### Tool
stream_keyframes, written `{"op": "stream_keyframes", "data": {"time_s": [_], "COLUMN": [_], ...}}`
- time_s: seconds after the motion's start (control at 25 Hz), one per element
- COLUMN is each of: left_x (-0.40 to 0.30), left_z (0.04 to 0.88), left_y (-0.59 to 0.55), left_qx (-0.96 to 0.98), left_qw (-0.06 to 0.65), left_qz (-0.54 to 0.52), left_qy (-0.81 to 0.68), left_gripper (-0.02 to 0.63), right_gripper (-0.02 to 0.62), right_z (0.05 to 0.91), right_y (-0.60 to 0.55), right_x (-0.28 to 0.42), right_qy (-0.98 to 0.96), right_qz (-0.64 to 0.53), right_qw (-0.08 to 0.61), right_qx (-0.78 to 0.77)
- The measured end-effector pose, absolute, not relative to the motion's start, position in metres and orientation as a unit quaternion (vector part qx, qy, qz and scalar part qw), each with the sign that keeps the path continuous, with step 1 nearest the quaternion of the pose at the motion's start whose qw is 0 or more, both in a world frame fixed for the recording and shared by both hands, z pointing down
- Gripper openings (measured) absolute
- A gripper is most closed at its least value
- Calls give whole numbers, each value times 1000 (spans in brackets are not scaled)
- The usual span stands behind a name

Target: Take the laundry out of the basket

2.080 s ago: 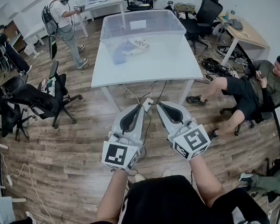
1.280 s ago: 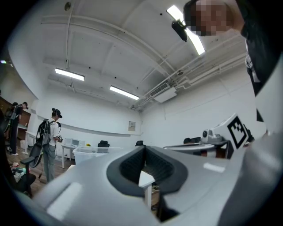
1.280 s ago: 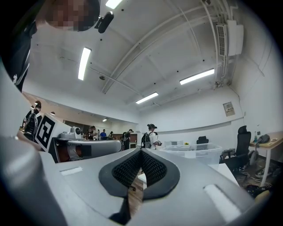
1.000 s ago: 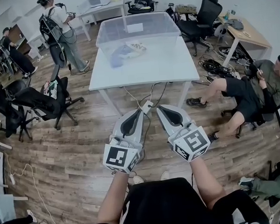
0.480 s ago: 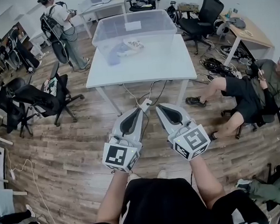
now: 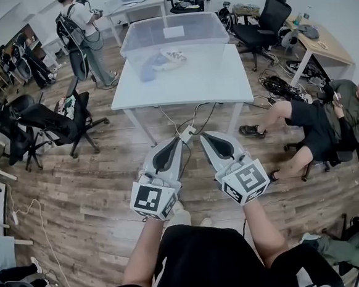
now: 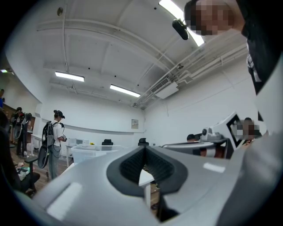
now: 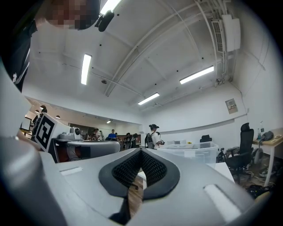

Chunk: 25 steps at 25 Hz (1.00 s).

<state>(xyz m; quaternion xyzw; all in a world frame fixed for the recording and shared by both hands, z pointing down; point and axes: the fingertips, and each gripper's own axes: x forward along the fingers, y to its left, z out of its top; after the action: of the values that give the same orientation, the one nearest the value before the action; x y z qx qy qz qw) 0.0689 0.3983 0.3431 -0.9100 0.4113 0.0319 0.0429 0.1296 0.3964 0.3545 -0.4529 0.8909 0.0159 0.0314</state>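
The laundry (image 6: 161,62), a bluish piece and a pale patterned one, is seen in the upper centre of the head view, lying low inside the basket (image 6: 173,29). The basket is a clear-walled bin with no lid, and it is set on the far end of a white table (image 6: 205,82). Nothing of the laundry is shown outside it, so no piece is judged to be taken out yet.

The left gripper (image 6: 177,142) and the right gripper (image 6: 205,138) are held side by side in the lower centre of the frame, tips pointed toward the table and well apart from it, over bare wood floor. In each gripper's own view the jaws are seen closed tip to tip, with nothing between them.

The step in hand is judged to be the approach. For the next move, the gap to the table has to be closed, the jaws of at least one gripper opened, and that gripper carried over the rim and down to the cloth.

Cables (image 6: 187,123) hang under the near edge of the table, and a black chair (image 6: 54,122) stands at the left.
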Motion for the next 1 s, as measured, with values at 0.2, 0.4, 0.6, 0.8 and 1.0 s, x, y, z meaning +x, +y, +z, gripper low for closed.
{"op": "stream_keyframes", "data": {"time_s": [0.2,0.4,0.6,0.8,1.0], "left_x": [63,61,52,44,39], "left_z": [343,345,346,344,343], "left_y": [394,388,370,341,310], "left_qx": [-909,-911,-912,-912,-915], "left_qw": [42,46,43,39,39], "left_qz": [31,32,36,43,40], "left_qy": [412,408,406,405,399], "left_gripper": [8,8,8,8,9], "right_gripper": [0,0,0,0,0], "right_z": [356,356,356,354,353], "right_y": [394,385,367,341,309], "right_x": [124,118,110,102,96], "right_qy": [891,891,890,888,886], "right_qz": [15,18,19,21,18], "right_qw": [31,35,32,25,25], "right_qx": [-452,-453,-455,-458,-463]}}
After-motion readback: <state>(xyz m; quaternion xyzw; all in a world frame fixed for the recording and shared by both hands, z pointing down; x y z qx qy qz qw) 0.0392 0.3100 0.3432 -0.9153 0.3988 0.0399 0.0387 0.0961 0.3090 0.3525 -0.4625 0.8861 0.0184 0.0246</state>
